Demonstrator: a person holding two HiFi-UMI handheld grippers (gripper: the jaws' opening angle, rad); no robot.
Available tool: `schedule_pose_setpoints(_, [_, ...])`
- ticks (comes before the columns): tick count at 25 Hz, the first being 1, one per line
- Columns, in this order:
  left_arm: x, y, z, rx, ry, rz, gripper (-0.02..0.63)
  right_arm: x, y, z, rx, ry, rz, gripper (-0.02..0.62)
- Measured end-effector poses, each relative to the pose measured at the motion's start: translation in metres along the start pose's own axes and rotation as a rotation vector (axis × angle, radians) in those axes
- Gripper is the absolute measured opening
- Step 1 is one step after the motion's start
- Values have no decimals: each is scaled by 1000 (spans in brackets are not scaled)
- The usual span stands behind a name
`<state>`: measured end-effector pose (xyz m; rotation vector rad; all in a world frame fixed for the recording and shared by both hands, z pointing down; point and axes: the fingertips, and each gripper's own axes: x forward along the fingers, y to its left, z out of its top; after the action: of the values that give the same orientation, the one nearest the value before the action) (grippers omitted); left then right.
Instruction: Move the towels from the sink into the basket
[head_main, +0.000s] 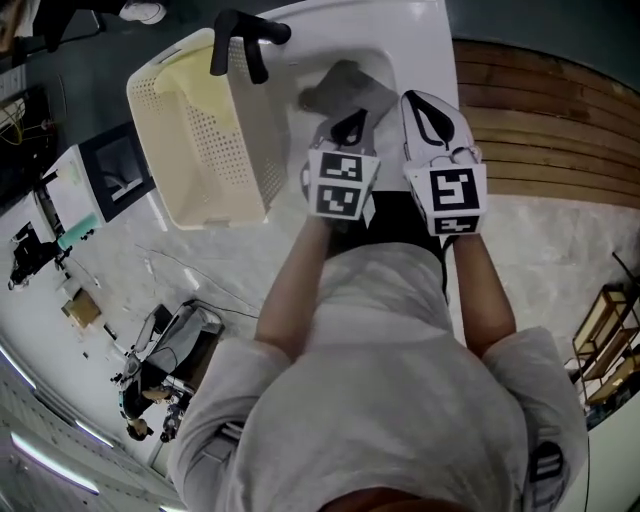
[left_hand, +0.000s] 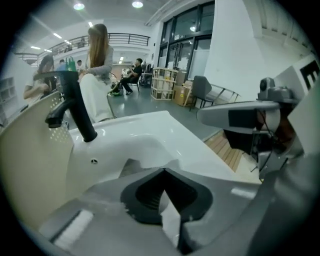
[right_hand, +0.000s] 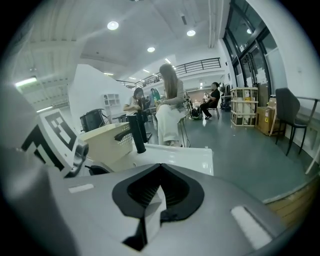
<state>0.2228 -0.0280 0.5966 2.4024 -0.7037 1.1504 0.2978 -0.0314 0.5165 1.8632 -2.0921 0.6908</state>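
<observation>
Round ceiling lights (right_hand: 113, 25) shine over a grey floor (right_hand: 235, 150), tall dark-framed windows (right_hand: 250, 65) and a dark chair (right_hand: 288, 112).

One basket (head_main: 225, 140) is sitting left of one sink (head_main: 425, 45). One black faucet (head_main: 245, 35) is standing at the sink's far left. One grey towel heap (head_main: 345, 90) is lying in the sink; whether it is made up of more than a single towel cannot be told. Two grippers are hovering over the sink's near side, the left gripper (head_main: 350, 125) and the right gripper (head_main: 428, 115). Each is carrying one marker cube (head_main: 340, 185), making two. At least three people (right_hand: 170, 100) are showing far behind in the right gripper view.
</observation>
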Motion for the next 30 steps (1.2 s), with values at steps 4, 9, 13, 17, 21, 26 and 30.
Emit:
schedule_pose_setpoints(4, [17, -6, -9, 48, 99, -36, 41, 0, -12, -3, 20, 2, -8, 6])
schedule_pose_setpoints(9, [35, -16, -24, 124, 219, -86, 157, -2, -26, -8, 51, 4, -28, 6])
schedule_pose_setpoints(13, [50, -18, -36, 155, 285, -95, 212, -7, -38, -11, 71, 9, -53, 6])
schedule_pose_setpoints(17, [61, -12, -51, 172, 346, -48, 210, -14, -50, -16, 88, 17, -81, 6])
schedule_pose_setpoints(21, [54, 7, -43, 178, 301, 78, 28, -15, -54, -17, 95, 20, -90, 6])
schedule_pose_setpoints(26, [41, 15, -35, 141, 257, 105, 28, -9, -44, -8, 80, 7, -68, 6])
schedule_pose_setpoints(30, [25, 18, -24, 106, 210, 122, 26, -6, -34, 3, 58, -9, -44, 6])
